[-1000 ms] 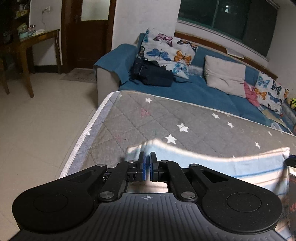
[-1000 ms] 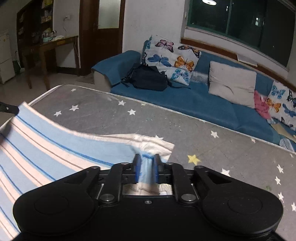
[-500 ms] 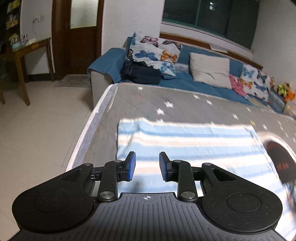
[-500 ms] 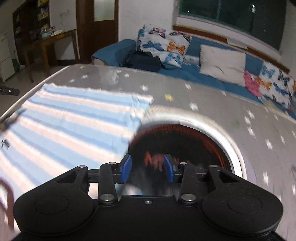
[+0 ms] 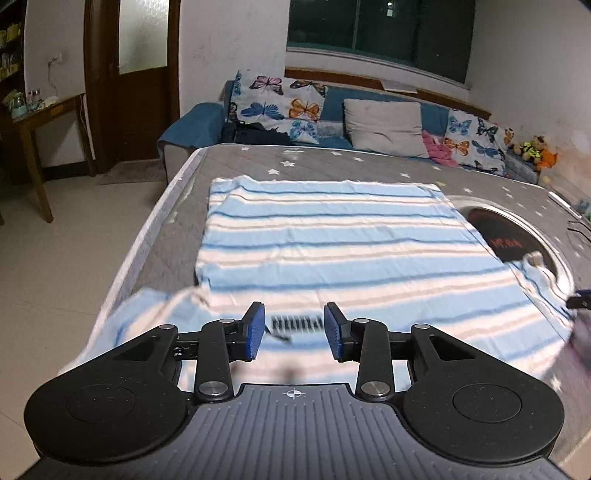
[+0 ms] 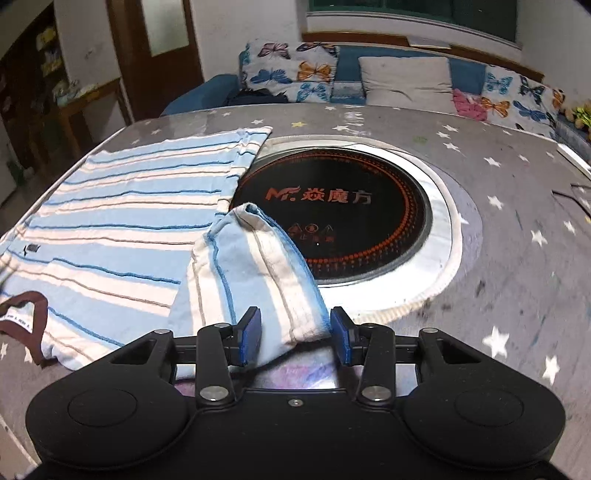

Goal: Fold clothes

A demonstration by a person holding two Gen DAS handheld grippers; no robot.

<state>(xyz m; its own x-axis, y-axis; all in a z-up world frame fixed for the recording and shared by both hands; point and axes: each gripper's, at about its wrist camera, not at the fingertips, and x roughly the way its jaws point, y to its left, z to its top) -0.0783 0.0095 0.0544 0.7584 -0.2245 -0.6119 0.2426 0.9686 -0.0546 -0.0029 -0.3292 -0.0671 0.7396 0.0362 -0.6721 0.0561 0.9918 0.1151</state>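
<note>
i am looking into a home living room at night. a blue sofa [image 5: 384,107] lines the far wall, stacked with butterfly-print cushions [image 5: 277,101] and a plain grey pillow [image 5: 386,127]. behind it sits a wide dark window [image 5: 373,31]. a wooden door [image 5: 142,85] stands to the left, beside a wooden side table [image 5: 40,122] on a pale tiled floor [image 5: 74,236]. in front of me is a table with a grey star-print cover [image 6: 517,229] and a round built-in induction cooker [image 6: 340,214]. soft toys [image 5: 535,149] sit at the sofa's right end.
</note>
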